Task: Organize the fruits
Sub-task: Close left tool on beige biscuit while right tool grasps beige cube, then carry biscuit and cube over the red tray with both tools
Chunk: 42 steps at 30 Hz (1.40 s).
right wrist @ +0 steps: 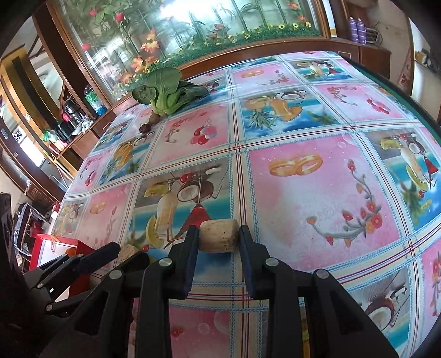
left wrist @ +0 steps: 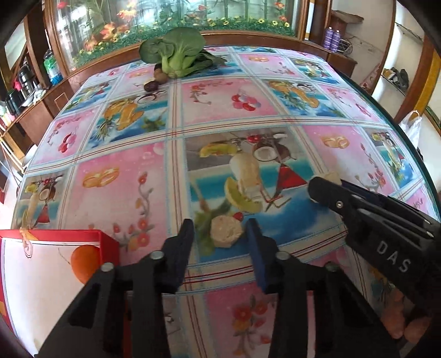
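**Tongs close in on pale fruit pieces at a flowered table**

Fruit sorting is under way on a glossy, fruit-printed tablecloth. Nearest the right-hand camera, the right tongs bracket a pale, rough-skinned chunk with a cut, drum-like shape; both fingers sit right against its sides, though whether they are truly pinching it or only framing it cannot be told for sure. The left tongs stand spread and empty, with a second pale, lumpy chunk lying on the cloth between and just beyond their tips.

Just to the left sits a red box with a white inside, an orange fruit already resting in it; judging by that, the box is the likely destination.

To do this step well, each grip should probably land square on the flat cut sides, with light pressure, since the flesh looks soft and crumbly, and the slick cloth could let a piece slide away from a glancing touch.

Far across the table, a leafy green bok choy lies beside two small round fruits, one brownish and one dark purple, well apart from the tongs and not yet sorted. A flower-painted glass cabinet backs the scene.
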### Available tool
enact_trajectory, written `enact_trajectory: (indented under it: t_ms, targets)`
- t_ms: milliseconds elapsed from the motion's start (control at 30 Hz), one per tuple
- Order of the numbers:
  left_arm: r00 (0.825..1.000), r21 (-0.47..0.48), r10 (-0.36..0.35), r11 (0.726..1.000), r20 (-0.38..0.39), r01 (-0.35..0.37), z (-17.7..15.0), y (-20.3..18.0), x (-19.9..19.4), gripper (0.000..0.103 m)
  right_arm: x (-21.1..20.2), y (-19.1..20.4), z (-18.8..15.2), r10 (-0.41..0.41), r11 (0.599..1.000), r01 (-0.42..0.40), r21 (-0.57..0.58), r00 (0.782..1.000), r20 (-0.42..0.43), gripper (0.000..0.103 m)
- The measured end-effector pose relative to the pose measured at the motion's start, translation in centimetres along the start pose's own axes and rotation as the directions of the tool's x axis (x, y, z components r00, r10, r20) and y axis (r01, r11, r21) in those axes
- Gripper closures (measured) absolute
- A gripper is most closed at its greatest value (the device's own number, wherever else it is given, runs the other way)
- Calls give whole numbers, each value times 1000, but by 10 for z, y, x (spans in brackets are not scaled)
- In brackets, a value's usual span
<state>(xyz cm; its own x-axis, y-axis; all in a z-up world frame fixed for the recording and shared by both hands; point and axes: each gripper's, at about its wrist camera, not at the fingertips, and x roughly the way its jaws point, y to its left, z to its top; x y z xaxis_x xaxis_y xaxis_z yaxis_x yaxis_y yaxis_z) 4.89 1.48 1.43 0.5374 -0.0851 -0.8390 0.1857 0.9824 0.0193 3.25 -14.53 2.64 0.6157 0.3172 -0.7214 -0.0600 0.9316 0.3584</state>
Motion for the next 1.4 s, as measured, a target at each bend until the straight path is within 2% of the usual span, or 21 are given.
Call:
enact_trajectory:
  t_ms: [133,367,500,600,800,1000,1100,1233,1300,1400]
  targets:
    - [1000,-2,-18,1000,8,18,-1,-1,-2,78,1,1,1,-2,1000,2,-3,1000,2,75]
    - [999,-25,-31,999,13,31,-14,-3,-14,78,0,2,2,-10,1000,10,-18,1000,9,75]
    - [999,-22,-7,1000,53,8,-26,-6,-35,78,0,2,2,-19,1000,19,-25,1000,18,76]
    - [994,-14,12,1000,111,-10,-36,-8,-60,78,-2,1,3,-44,999,45,-25,998,39,76]
    - [971,-35,57,998,231,-50,-57,6,-113,78,-16,3,2,-17,999,22,-35,992,127,76]
    - [932,-85,165,986,324,-144,-79,39,-156,78,-32,15,-3,-6,996,24,-80,976,220,76]
    - [912,-124,220,974,347,-188,-89,60,-169,78,-37,22,-6,11,996,12,-93,970,244,76]
    - [889,-182,289,954,355,-237,-100,89,-177,78,-44,35,-17,74,993,-50,-103,966,247,76]
    - [883,-205,309,946,352,-250,-106,103,-178,78,-49,44,-25,84,991,-55,-119,963,254,76]
    - [879,-242,338,933,337,-266,-114,123,-178,78,-57,59,-38,142,985,-112,-130,959,246,76]
